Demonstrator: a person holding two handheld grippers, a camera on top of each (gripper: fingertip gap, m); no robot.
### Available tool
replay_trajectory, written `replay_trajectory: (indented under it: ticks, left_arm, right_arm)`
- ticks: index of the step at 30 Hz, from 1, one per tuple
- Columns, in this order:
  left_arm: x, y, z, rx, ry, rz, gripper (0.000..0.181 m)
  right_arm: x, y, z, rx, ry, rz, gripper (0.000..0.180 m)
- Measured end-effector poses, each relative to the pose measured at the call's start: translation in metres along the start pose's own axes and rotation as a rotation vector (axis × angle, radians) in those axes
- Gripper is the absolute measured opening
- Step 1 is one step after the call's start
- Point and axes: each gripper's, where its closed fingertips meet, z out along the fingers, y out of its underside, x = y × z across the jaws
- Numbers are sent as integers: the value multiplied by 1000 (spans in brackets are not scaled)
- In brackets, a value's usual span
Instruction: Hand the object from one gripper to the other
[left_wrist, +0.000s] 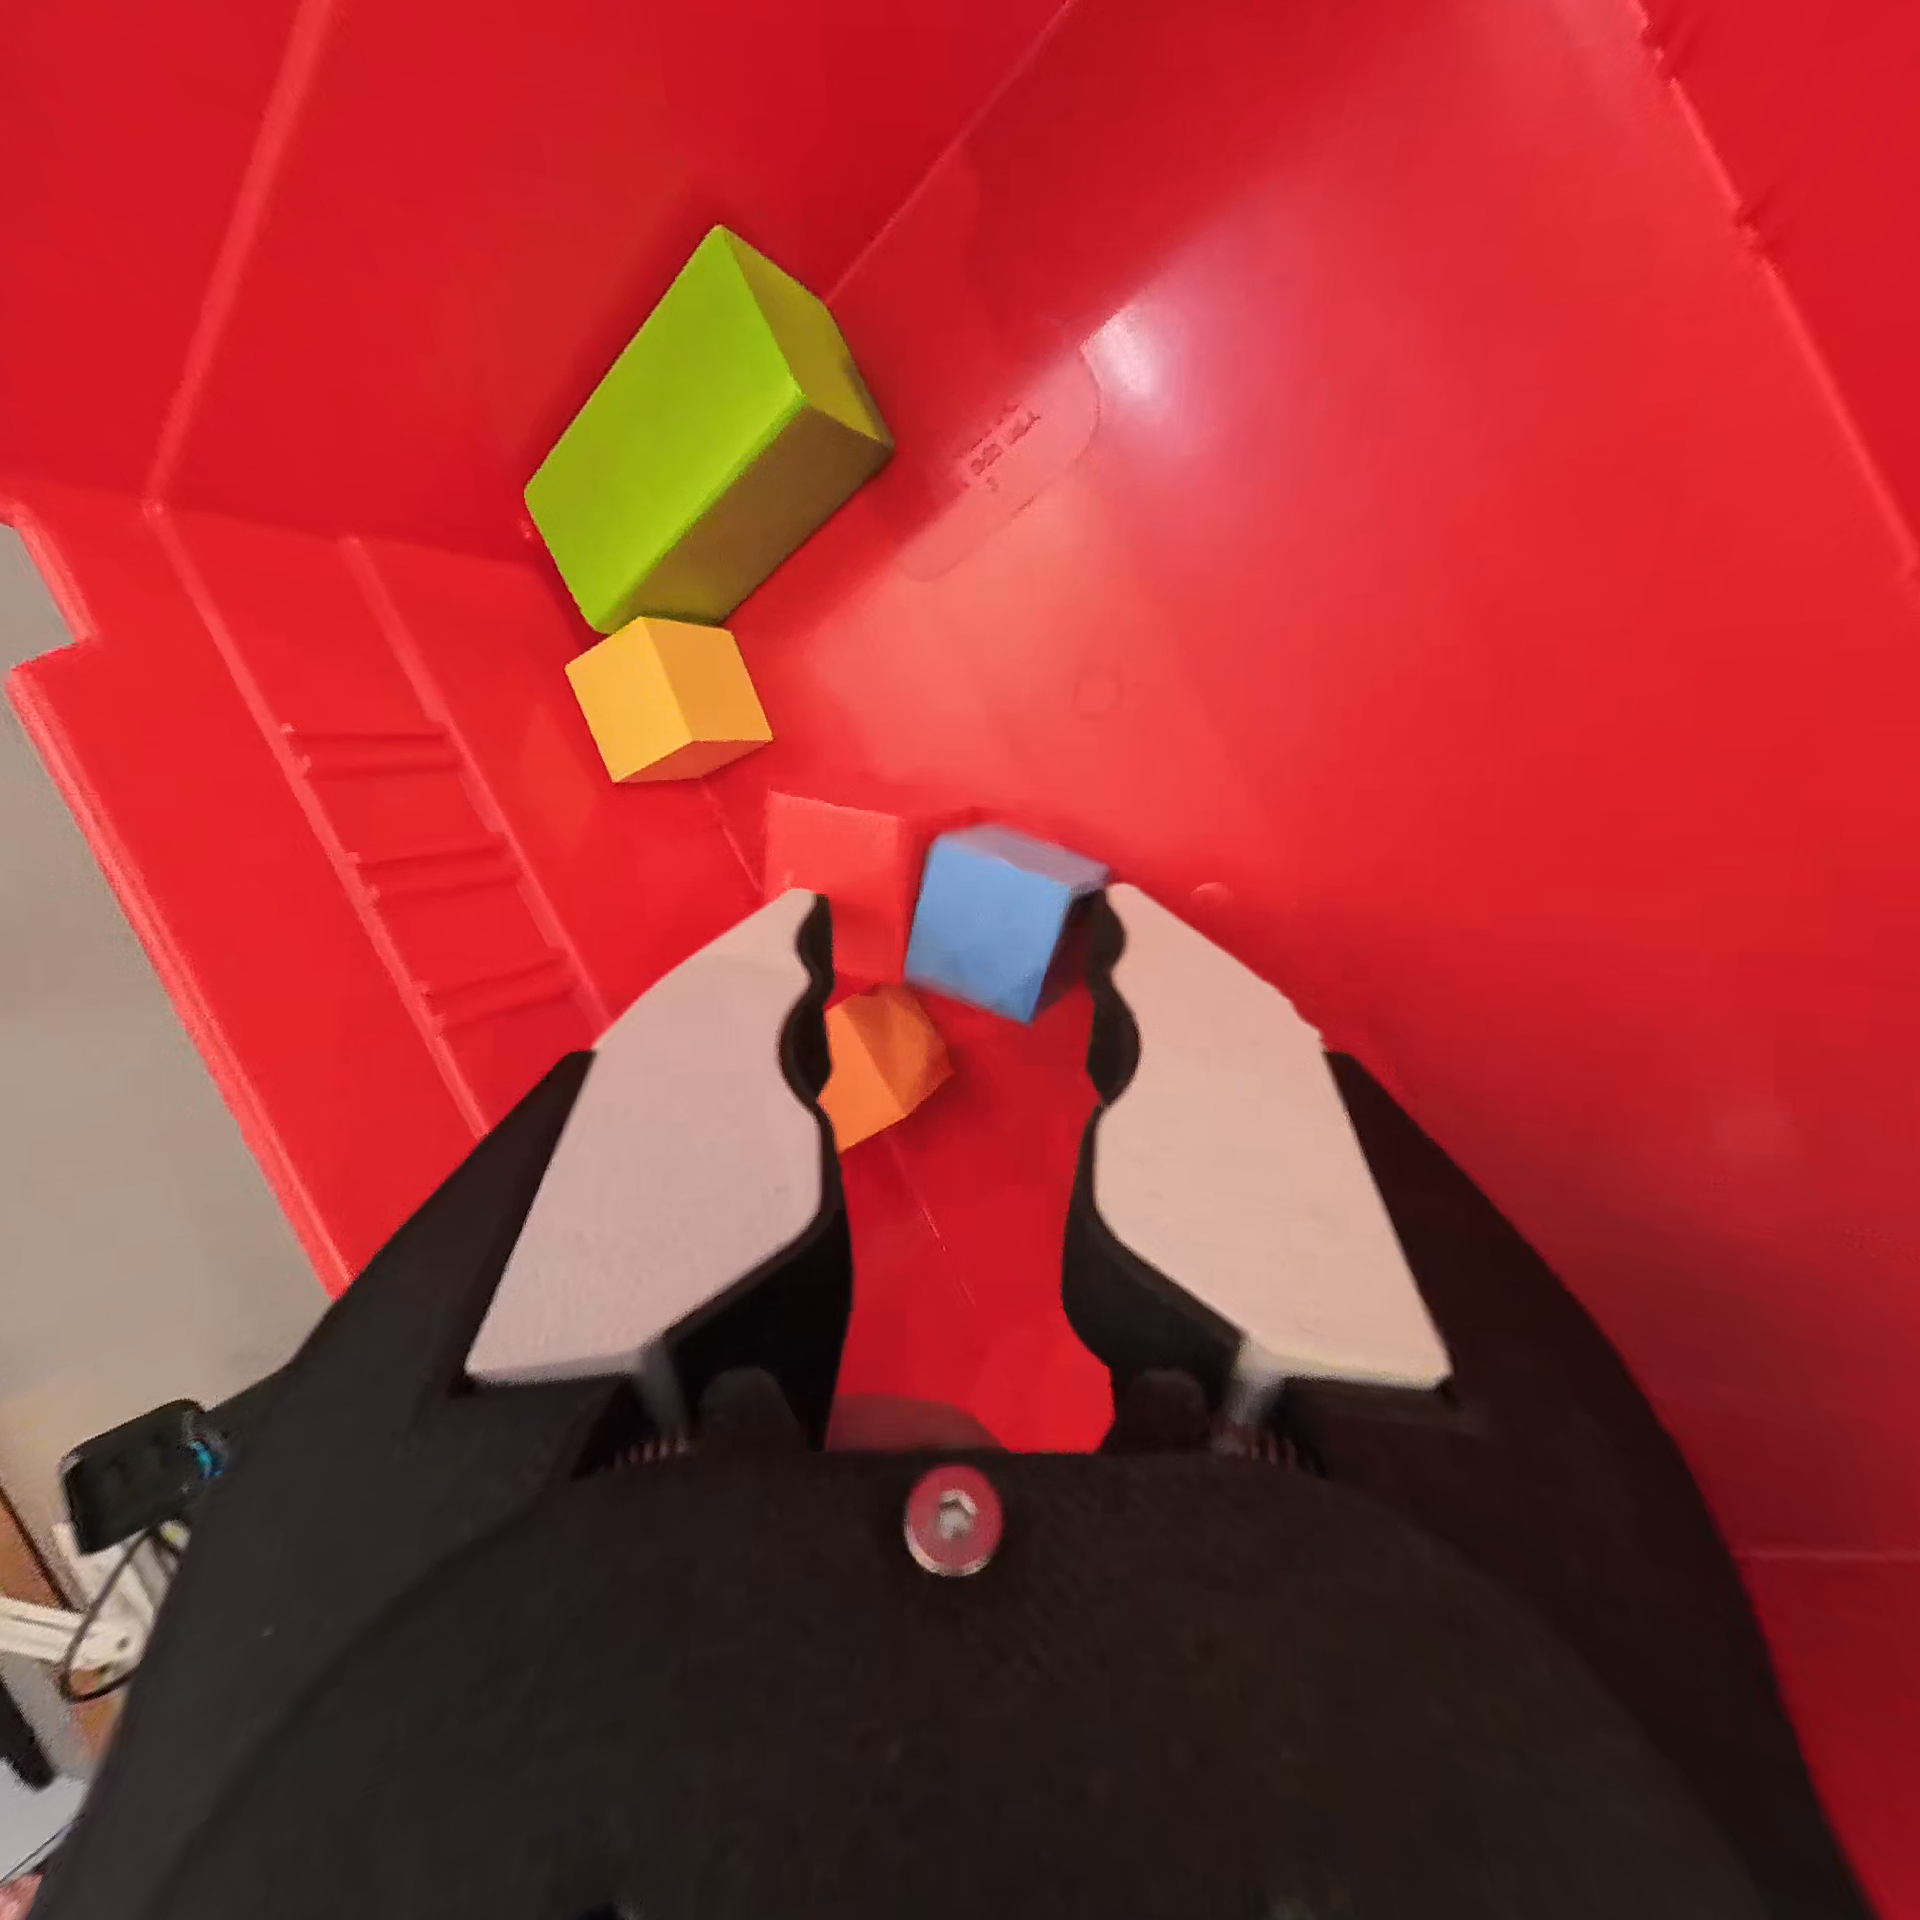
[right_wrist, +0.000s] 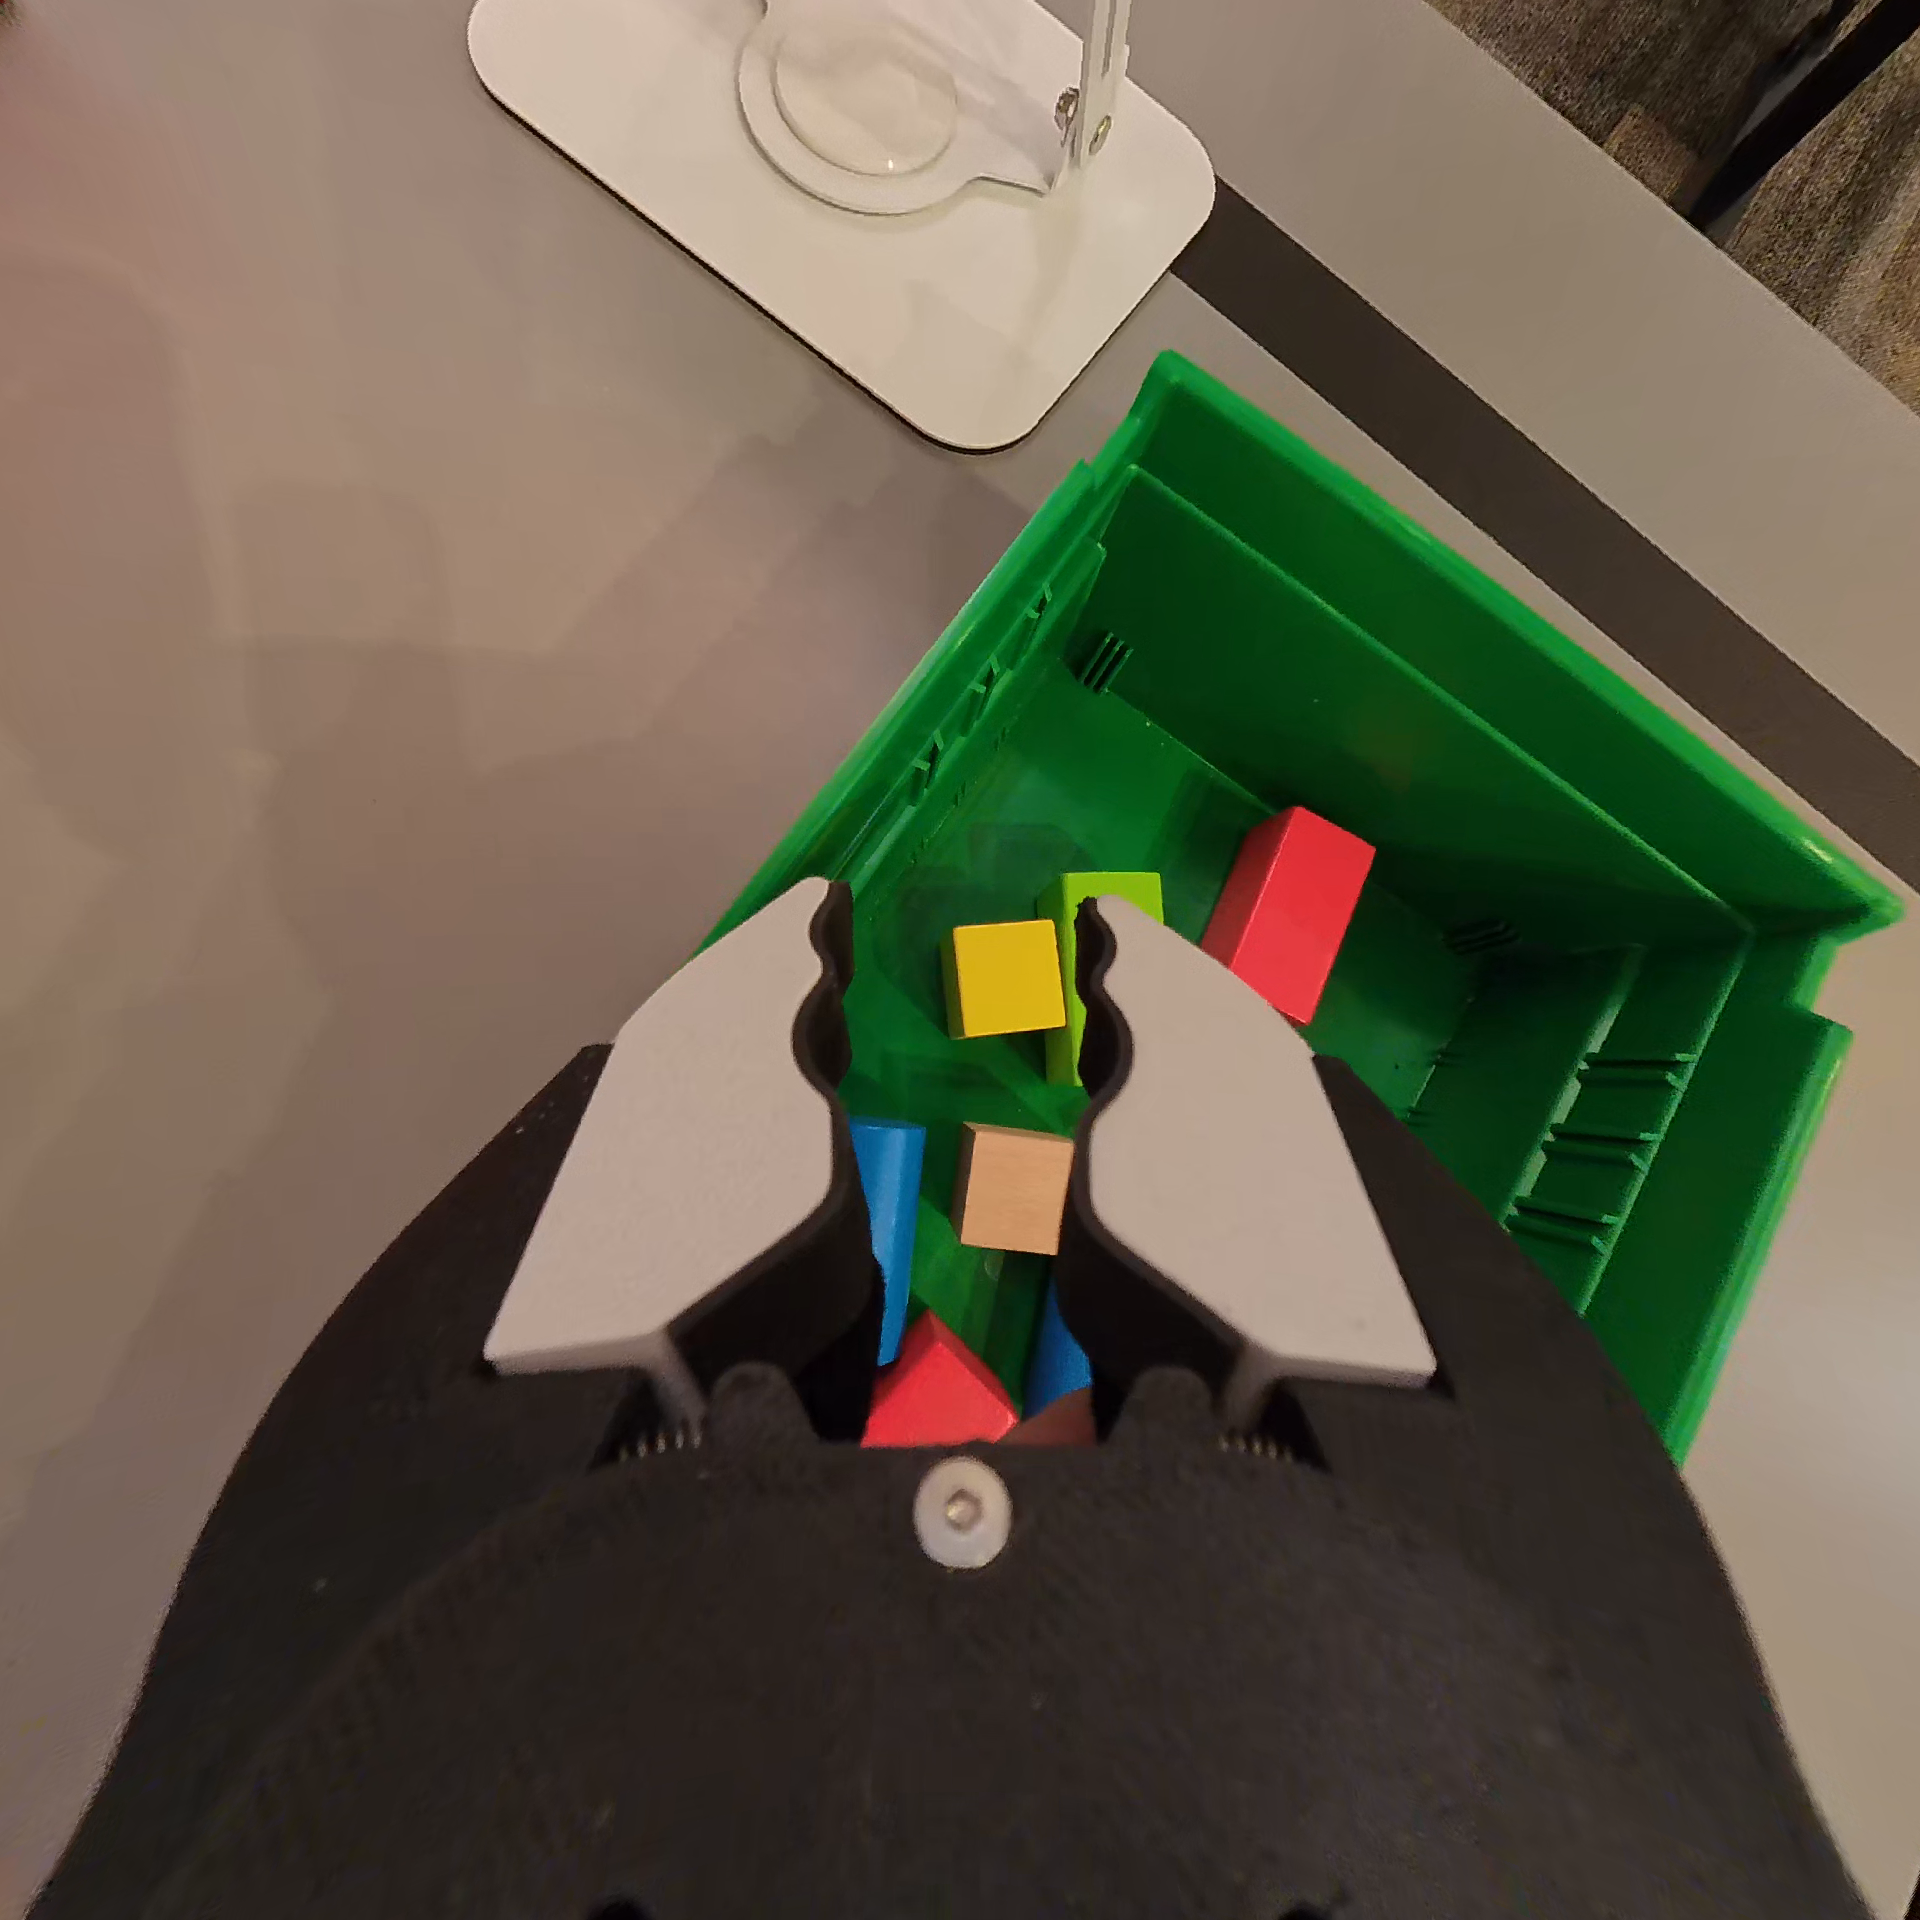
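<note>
In the left wrist view my left gripper (left_wrist: 956, 914) is open inside a red bin (left_wrist: 1455, 727). A tilted, slightly blurred blue cube (left_wrist: 992, 925) sits between the fingertips, close against the right finger and apart from the left one. An orange cube (left_wrist: 883, 1060) lies just below it by the left finger, and a red cube (left_wrist: 831, 862) lies beside it. In the right wrist view my right gripper (right_wrist: 961, 904) is open and empty above a green bin (right_wrist: 1558, 831) of blocks. Neither view shows the other gripper.
The red bin also holds a long green block (left_wrist: 707, 426) and a yellow cube (left_wrist: 665, 696). The green bin holds a yellow cube (right_wrist: 1003, 977), a tan cube (right_wrist: 1013, 1184), a red block (right_wrist: 1288, 914) and blue blocks (right_wrist: 888, 1226). A white stand (right_wrist: 862, 260) is on the grey table (right_wrist: 364, 623). The grippers' ends are close to 55 cm from one another.
</note>
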Motion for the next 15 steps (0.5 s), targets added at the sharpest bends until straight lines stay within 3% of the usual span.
replay_trajectory:
  ticks: [2, 8, 15]
  left_arm:
    - [5, -6, -6, 32, 59, -45, 32]
    - [8, 3, -3, -43, 68, -49, 63]
    - [14, 8, -5, -52, 99, 3, 69]
  right_arm:
    - [0, 0, -1, 1, 1, 0, 41]
    - [2, -2, -4, 9, 4, 3, 41]
    - [-1, -3, -3, 9, -4, -4, 41]
